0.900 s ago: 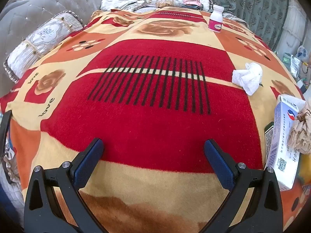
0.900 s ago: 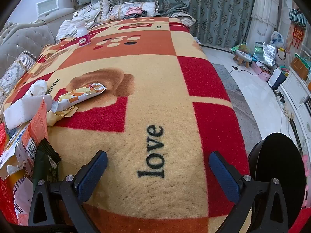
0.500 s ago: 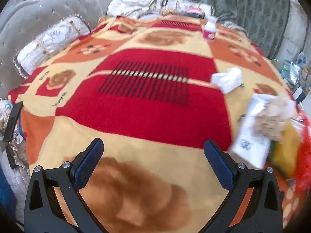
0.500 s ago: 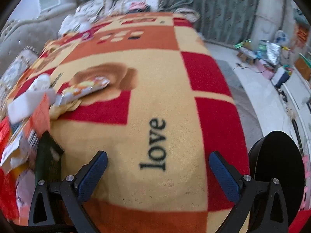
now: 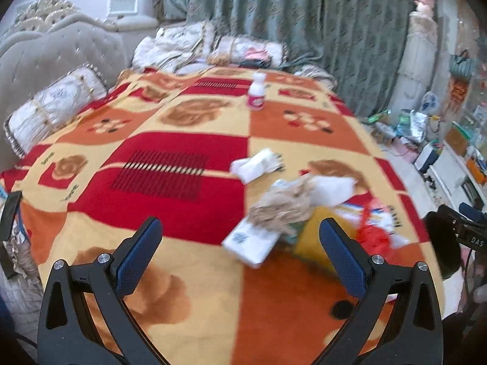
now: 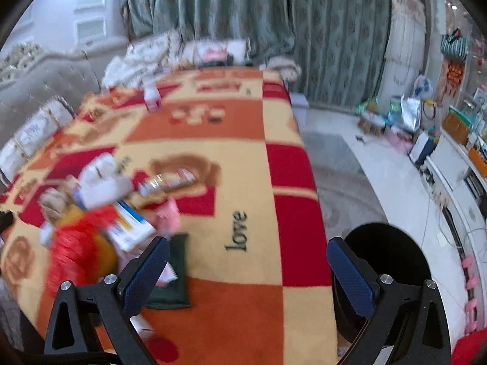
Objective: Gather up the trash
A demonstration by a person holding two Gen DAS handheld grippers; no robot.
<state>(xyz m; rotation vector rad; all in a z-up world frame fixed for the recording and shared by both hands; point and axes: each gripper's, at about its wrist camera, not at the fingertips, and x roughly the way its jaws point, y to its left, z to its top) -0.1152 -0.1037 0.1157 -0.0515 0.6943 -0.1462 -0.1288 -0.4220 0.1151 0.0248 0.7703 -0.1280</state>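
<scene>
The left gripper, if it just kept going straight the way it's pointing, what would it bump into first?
Probably the white box under the crumpled brown paper, at the near edge of the trash pile on the blanket. The left gripper is open and empty. The picture is blurred, so depth is uncertain.

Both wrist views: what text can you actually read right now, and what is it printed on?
"love": woven into the blanket, right wrist view.
"DAS": on the black device at the right edge, left wrist view; it may continue out of sight.
White box code patch, bottle label, snack wrapper: blurred, unreadable.
</scene>
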